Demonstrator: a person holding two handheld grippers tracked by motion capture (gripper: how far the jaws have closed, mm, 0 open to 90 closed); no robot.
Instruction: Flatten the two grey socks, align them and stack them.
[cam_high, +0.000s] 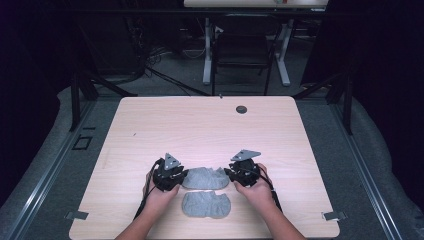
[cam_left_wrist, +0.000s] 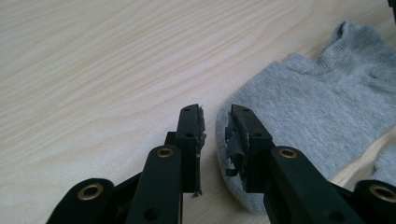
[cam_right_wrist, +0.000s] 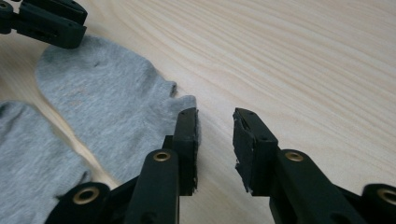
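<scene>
High view: far sock (cam_high: 204, 177) laid flat, both ends released; left gripper (cam_high: 181, 176) and right gripper (cam_high: 229, 174) open, empty; near sock (cam_high: 206, 204) untouched, pairing left.

No readable text, label or number anywhere here

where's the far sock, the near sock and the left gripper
far sock (cam_high: 205, 178), high view, middle of its grey knit
near sock (cam_high: 206, 204), high view, middle of its body
left gripper (cam_left_wrist: 215, 140), left gripper view, gap midway between its open jaw tips
</scene>
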